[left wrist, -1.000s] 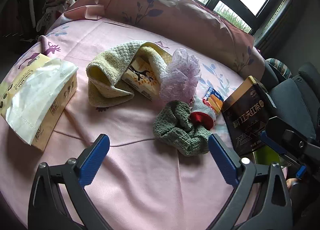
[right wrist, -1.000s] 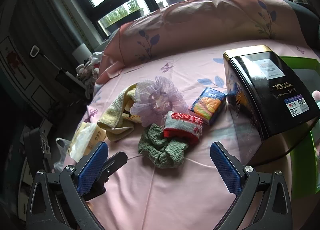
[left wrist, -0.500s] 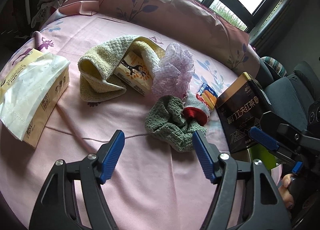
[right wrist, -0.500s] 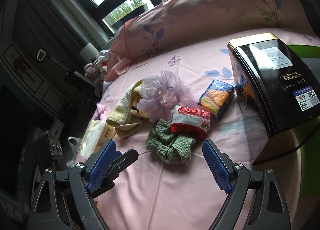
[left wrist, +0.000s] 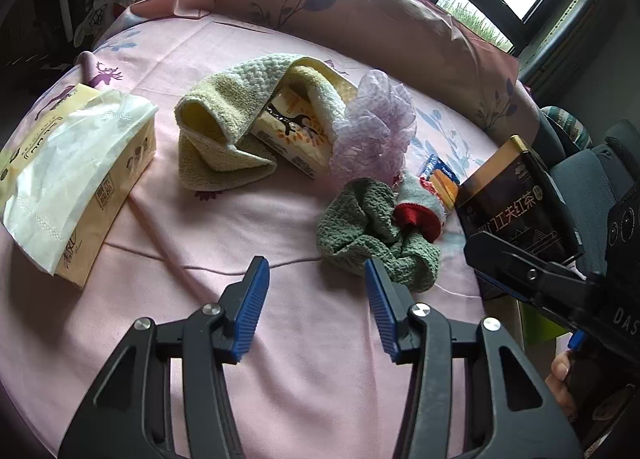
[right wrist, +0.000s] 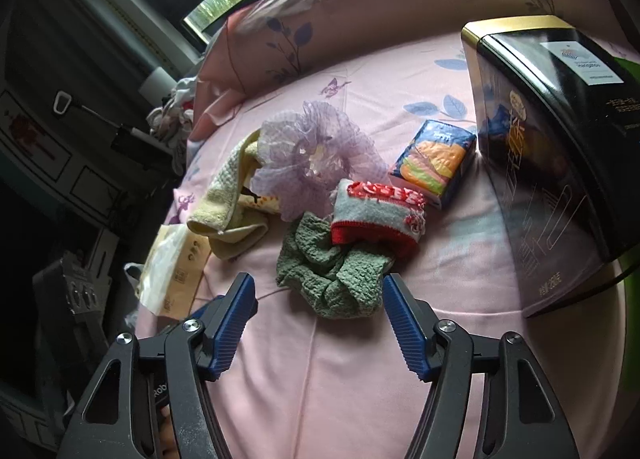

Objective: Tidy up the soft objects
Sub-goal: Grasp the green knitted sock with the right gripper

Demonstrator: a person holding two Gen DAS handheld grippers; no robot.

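Pink bedsheet (left wrist: 248, 227) printed with leaves and butterflies covers the bed, with a pink pillow (left wrist: 360, 7) along the far edge under the windows. Near the middle lies a crumpled green cloth (right wrist: 332, 279), and a grey-and-red knitted sock (right wrist: 380, 215) rests on its far side, touching it. Behind them sits a lilac mesh bath pouf (right wrist: 316, 163), and a yellow towel (left wrist: 224, 127) is draped over a small printed packet (left wrist: 296, 135). A tissue pack (left wrist: 68, 175) lies well apart at the left edge of the bed, an orange-and-blue packet (right wrist: 436, 159) lies beside the sock, and a black tea tin (right wrist: 560, 147) stands at the right.

Compared with a second ago, both pairs of tongs are much narrower and their jaws are closing. The left tongs (left wrist: 316, 299) hang over bare sheet with nothing between the blue pads, the green cloth just past their right tip. The right tongs (right wrist: 320, 315) have come lower and nearer the green cloth; its near edge now sits between the tips, though the pads are not pressing on it. In the left view the right tongs appear closer in, in front of the tin.
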